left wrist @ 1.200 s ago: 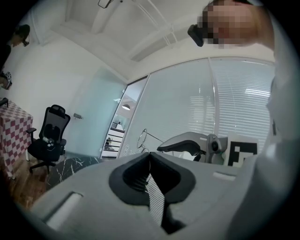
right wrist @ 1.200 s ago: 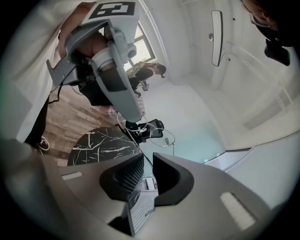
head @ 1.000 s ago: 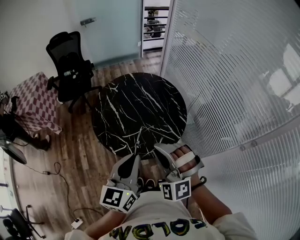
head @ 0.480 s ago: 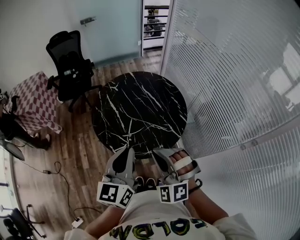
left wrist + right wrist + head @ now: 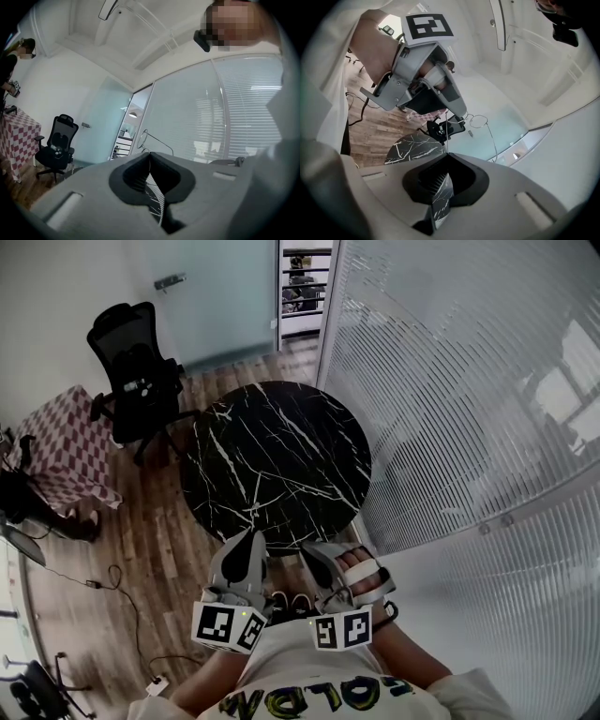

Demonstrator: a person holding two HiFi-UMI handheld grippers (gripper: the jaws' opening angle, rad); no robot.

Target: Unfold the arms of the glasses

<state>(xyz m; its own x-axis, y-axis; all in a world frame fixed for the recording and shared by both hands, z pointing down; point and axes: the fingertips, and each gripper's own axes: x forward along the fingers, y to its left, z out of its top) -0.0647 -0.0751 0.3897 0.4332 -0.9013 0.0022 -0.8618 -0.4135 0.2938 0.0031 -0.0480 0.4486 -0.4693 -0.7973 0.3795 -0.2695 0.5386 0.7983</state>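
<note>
- Head view: the left gripper (image 5: 254, 538) and right gripper (image 5: 310, 550) are held close to the chest, tips near each other, just over the near edge of the black marble table (image 5: 281, 446). Working in the air looks deliberate, since nothing can then block a swinging part. What they share is too fine to see from up here.
- Left gripper view: the fingers are pressed together with a thin wire running into their tip. That wire belongs to the glasses (image 5: 143, 138). One round lens stands just above the tip, and a wire arm trails off to the right. This looks like the anchoring grip, holding the frame steady.
- Right gripper view: these fingers are pressed together too, pinching the lower end of the nearer arm (image 5: 446, 136). It runs straight up to the left gripper's tip, where the lenses sit. The second arm hangs free beside it. With the frame fixed in one grip and the arm's end in the other, I'd judge the right one is set to swing that arm out on its hinge. A wire this thin will bend, so the pull should be gentle.
</note>
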